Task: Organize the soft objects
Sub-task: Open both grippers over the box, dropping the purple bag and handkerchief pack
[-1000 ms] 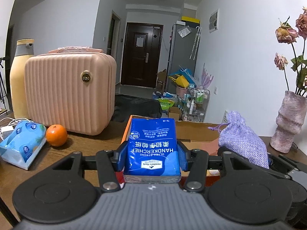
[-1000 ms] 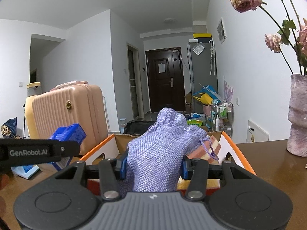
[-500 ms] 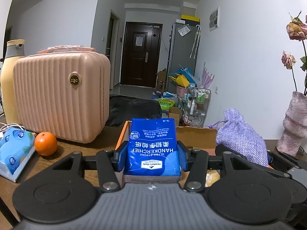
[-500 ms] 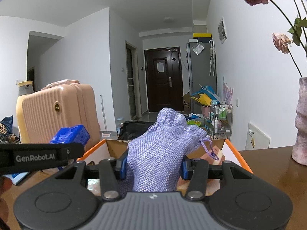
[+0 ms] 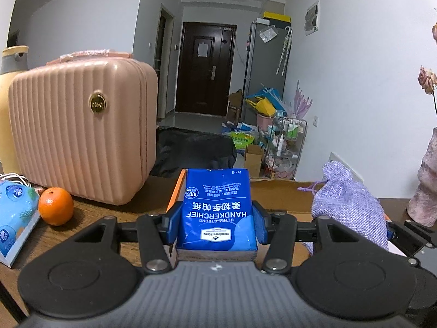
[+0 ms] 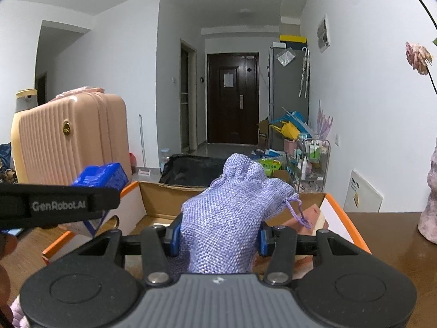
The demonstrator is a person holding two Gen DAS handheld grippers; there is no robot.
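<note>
1. The left gripper pinches a glossy blue tissue pack between its blue pads, at the lower centre of the left wrist view. The pack is a soft rectangular plastic block with white lettering, held above the near edge of the box.
2. The right gripper squeezes a lilac pouch of coarse, open-weave cloth at the lower centre of the right wrist view. The pouch bulges between the pads, its gathered neck points away, and a thin purple drawstring dangles to the right.
3. Behind both sits an open cardboard box, plain brown inside with orange-edged flaps, on a dark wooden table.
4. At the left of the left wrist view stands a ribbed, rounded pink hard-shell case with a round gold badge.
5. Just in front of it lies a dimpled orange, and beside that a soft light-blue tissue packet.
6. A rough, lumpy pinkish vase stands at the right edge, holding dried roses.
</note>
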